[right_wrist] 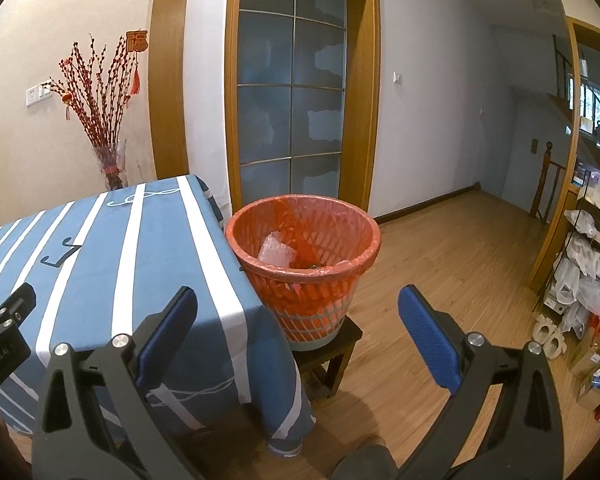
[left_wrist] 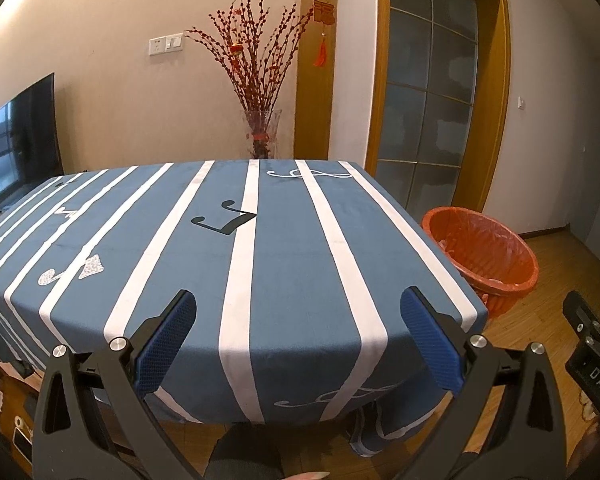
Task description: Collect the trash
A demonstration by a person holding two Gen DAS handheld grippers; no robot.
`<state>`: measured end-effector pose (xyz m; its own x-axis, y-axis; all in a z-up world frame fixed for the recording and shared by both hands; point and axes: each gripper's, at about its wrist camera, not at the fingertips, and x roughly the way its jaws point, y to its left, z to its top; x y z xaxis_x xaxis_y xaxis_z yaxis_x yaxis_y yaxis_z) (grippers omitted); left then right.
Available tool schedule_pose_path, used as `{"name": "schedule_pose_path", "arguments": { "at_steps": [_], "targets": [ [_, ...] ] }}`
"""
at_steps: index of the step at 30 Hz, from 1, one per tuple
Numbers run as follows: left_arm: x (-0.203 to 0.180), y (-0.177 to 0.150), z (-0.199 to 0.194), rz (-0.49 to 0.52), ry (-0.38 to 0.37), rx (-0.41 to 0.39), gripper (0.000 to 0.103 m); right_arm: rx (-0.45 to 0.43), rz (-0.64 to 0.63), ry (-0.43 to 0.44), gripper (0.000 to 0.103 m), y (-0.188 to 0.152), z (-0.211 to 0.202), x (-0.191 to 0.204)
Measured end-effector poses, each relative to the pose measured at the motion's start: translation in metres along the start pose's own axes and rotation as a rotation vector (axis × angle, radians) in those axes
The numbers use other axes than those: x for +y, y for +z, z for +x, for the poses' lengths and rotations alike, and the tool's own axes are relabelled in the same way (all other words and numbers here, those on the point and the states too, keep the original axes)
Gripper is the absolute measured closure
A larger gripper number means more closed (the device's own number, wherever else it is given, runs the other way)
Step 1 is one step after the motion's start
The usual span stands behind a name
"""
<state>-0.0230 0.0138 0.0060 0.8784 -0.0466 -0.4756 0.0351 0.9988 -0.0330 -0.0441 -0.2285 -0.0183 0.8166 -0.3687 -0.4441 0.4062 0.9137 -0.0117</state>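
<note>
Standing beside the table (right_wrist: 100,248), on a small dark wooden stool (right_wrist: 332,344), is one round trash basket (right_wrist: 312,292) of plastic lattice, wider at the rim than at the bottom, lined with a thin, shiny orange-red bag (right_wrist: 300,204) that is folded over the rim. Inside the basket, against the wall nearest the table, lies one pale, crinkled piece of clear plastic trash (right_wrist: 274,250); the other contents are too dim to tell. The table is covered by a soft blue cloth (left_wrist: 292,264) with white stripes and musical-note figures, and the cloth hangs over the table edge. The left gripper (left_wrist: 298,320) hovers over the near edge of the table with its two fingers spread wide and nothing between them; the finger pads (left_wrist: 166,344) are blue and finely ribbed, set on black arms with silver bolts. The right gripper (right_wrist: 298,316) points toward the basket from the table corner, also spread wide and empty. Behind the table, one clear glass vase (left_wrist: 261,132) holds thin branches with red buds (left_wrist: 252,52). Right of the basket, wire shelves (right_wrist: 588,264) carry white bags.
</note>
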Motion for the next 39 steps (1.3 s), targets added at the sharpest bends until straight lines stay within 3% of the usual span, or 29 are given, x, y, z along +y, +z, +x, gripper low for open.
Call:
{"name": "schedule_pose_path", "arguments": {
  "at_steps": [39],
  "targets": [
    [-0.003, 0.0008, 0.0013, -0.038, 0.007, 0.015, 0.003, 0.001, 0.0, -0.001, 0.004, -0.0016, 0.0021, -0.0012]
  ]
}}
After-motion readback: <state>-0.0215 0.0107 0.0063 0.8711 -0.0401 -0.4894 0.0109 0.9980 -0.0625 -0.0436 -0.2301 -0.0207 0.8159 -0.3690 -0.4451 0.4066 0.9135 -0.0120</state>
